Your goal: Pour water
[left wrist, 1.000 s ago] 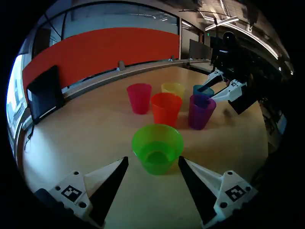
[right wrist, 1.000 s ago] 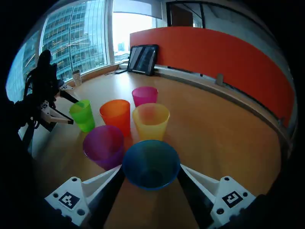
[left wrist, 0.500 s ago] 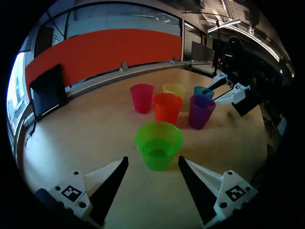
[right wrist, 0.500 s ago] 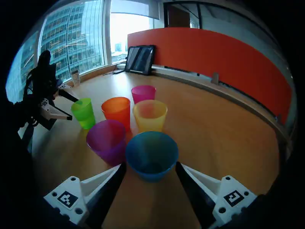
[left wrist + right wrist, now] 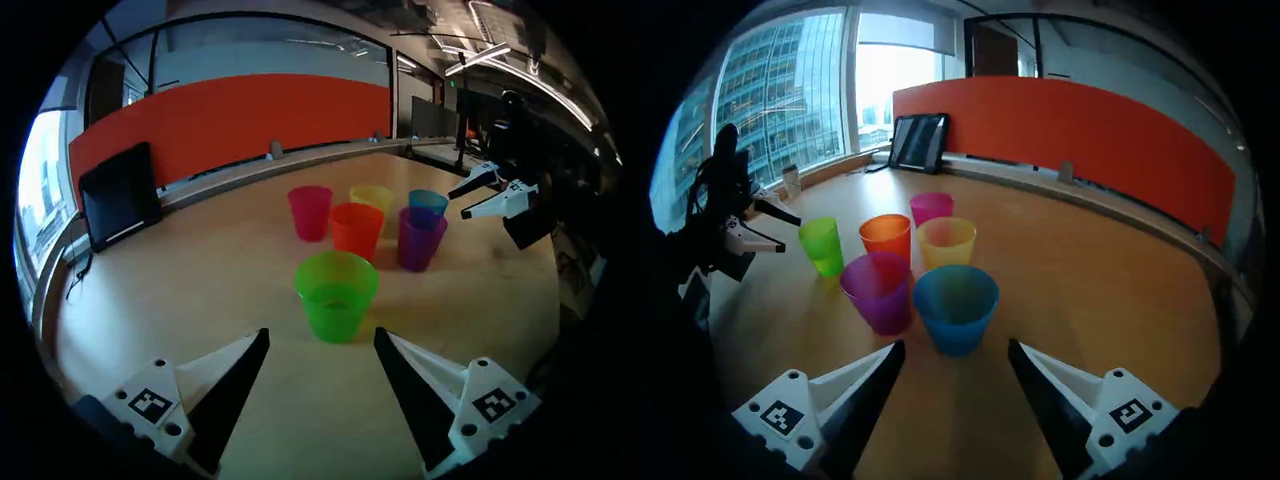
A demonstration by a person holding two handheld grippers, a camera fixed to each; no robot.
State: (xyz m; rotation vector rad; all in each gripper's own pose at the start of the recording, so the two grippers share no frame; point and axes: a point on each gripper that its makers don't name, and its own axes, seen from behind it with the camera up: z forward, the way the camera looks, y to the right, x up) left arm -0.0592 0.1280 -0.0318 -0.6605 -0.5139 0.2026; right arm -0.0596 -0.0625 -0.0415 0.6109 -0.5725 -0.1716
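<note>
— Both grippers have pulled back from their cups?
— Yes. On the left gripper [image 5: 318,333] the fingers stand apart, with the green cup [image 5: 336,294] just past their tips on the worktop [image 5: 200,264], untouched.
— And the right gripper [image 5: 954,344]?
— Fingers apart too. The blue cup [image 5: 956,310] is just ahead, the purple cup [image 5: 878,293] is beside it on their left, and the orange cup [image 5: 886,237], yellow cup [image 5: 946,243] and pink cup [image 5: 931,208] are farther off.

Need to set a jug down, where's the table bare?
Bare table runs from the yellow cup and blue cup to the orange wall, and from the green cup to the black tablet. Crowded: pink cup, orange cup, purple cup beside those.
</note>
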